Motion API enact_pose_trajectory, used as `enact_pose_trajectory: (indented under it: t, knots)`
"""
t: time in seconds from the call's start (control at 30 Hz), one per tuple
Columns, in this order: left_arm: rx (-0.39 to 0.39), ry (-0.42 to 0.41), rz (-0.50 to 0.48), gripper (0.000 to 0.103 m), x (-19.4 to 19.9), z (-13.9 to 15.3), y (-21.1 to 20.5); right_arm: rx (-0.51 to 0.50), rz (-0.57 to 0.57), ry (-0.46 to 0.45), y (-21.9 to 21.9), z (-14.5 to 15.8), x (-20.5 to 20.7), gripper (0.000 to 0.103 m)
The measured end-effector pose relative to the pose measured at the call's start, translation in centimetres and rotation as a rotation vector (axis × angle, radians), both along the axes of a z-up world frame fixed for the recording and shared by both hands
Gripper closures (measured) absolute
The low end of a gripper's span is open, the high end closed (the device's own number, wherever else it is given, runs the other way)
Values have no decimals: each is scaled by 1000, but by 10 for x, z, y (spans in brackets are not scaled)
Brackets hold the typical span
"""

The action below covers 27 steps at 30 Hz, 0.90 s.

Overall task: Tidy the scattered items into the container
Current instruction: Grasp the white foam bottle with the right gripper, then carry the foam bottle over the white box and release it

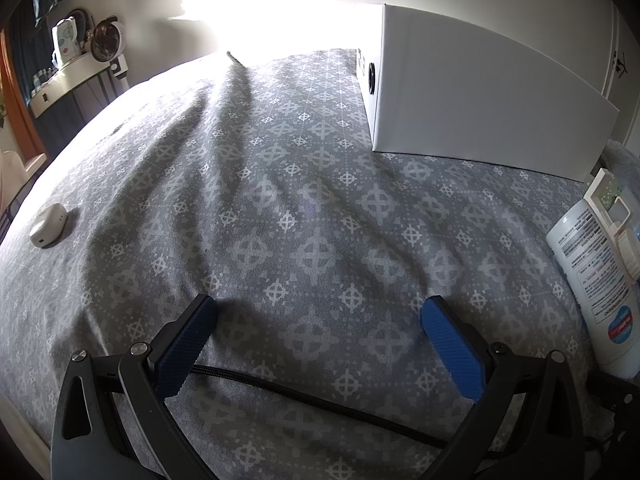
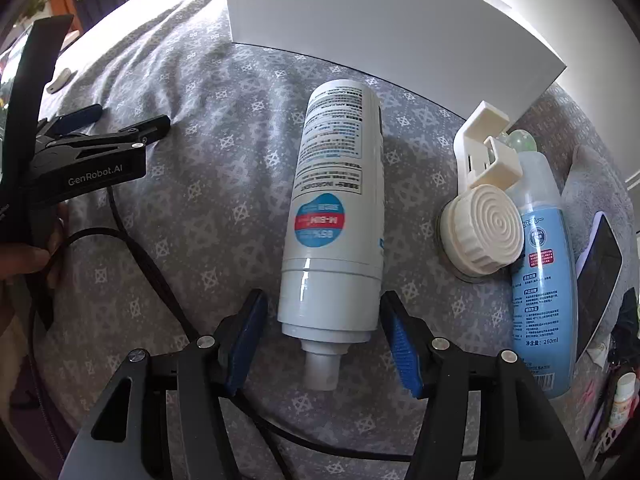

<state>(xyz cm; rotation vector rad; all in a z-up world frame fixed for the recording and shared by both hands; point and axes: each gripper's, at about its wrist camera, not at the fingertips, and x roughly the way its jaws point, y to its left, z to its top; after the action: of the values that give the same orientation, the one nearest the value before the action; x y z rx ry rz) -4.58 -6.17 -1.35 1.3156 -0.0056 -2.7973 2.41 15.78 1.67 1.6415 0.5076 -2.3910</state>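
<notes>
Here, my right gripper (image 2: 324, 340) is spread wide, its blue pads (image 2: 402, 344) standing on either side of the nozzle end of the white spray bottle (image 2: 334, 216). The bottle lies flat on the grey patterned bedspread (image 2: 180, 160), nozzle toward me, base pointing at the white box (image 2: 380, 20). The cap section sits between my fingers, but I see a strip of cloth between each pad and the bottle, so I am not touching it.

My left gripper (image 1: 318, 344) is also wide open and holds nothing; only bedspread (image 1: 280, 220) shows between its pads (image 1: 454, 354), with a black braided cable (image 1: 300, 396) running across below them. In the right wrist view, that gripper (image 2: 100, 136) sits off to the left of the bottle, well apart from it.

The white box (image 1: 480, 92) stands on the bedspread ahead and to the right of my left gripper. The spray bottle (image 1: 596, 280) shows at that view's right edge. Just right of the bottle lies a cream round ribbed cap with a bracket (image 2: 482, 216), resting partly on a blue-labelled clear bottle (image 2: 540, 280) lying lengthwise. A dark flat phone-like item (image 2: 600, 280) lies beyond that, at the right edge. A small white oval device (image 1: 48, 226) lies far to the left on the bedspread, well apart from everything else.
</notes>
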Motion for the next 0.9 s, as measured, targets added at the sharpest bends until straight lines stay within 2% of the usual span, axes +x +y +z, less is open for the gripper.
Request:
enact_pose_trajectory:
  t: [0.2,0.37,0.4,0.43,0.67,0.77,0.9]
  knots:
    - [0,0,0,0,0,0,0,-130,-93,-46,-1,0,-29,45]
    - [0,0,0,0,0,0,0,-43,-32,7,-17,-2,-32,46]
    - [0,0,0,0,0,0,0,-50,-31,15,-16,0,-30,48]
    - [0,0,0,0,0,0,0,-59,-34,20,-15,2,-29,60]
    - [0,0,0,0,0,0,0,-16,-15,128,-16,22,-13,60]
    - [0,0,0,0,0,0,0,-31,-19,137,-18,36,-19,60]
    - [0,0,0,0,0,0,0,-51,-29,136,-21,29,-14,60]
